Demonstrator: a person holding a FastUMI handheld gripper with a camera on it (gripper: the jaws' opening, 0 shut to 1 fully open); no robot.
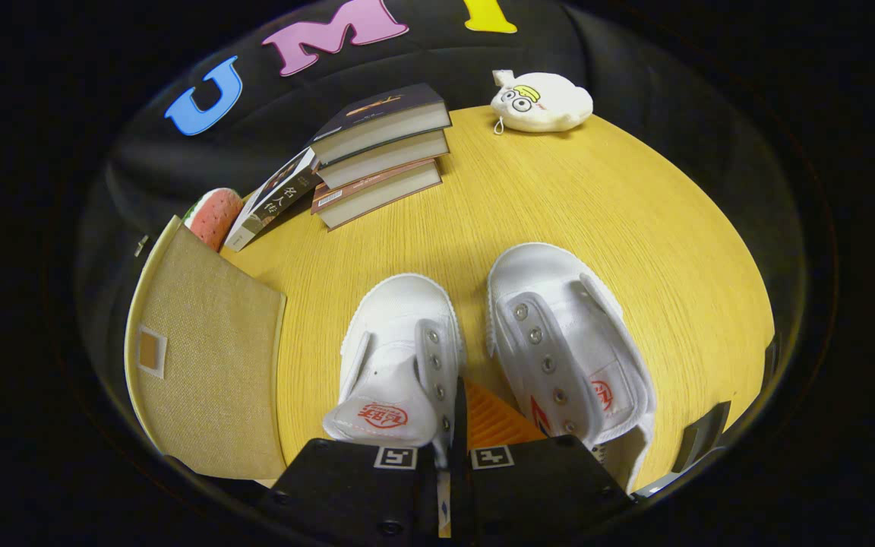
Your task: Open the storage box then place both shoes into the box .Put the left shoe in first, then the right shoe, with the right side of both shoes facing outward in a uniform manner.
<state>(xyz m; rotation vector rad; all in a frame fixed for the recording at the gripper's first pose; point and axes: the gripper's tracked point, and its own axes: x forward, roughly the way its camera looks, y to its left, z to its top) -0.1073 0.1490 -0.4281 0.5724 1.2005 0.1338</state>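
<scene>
Two white canvas shoes stand side by side on the yellow wooden table (544, 197), toes pointing away from me. My gripper (456, 427) is shut on the left shoe (399, 334). Its fingers (459, 403) pinch the eyelet edge on that shoe's inner side, near the tongue. The right shoe (559, 334) sits just right of the fingers, apart from them, with its tongue flopped open. The storage box (206, 365), beige woven fabric with a small label patch, stands to the left of the shoes, and its lid lies flat and closed.
Three stacked books (380, 152) and another one leaning on them (274, 199) lie beyond the shoes. A strawberry-patterned cushion (213, 216) sits behind the box. A white plush toy (542, 102) rests at the table's far edge.
</scene>
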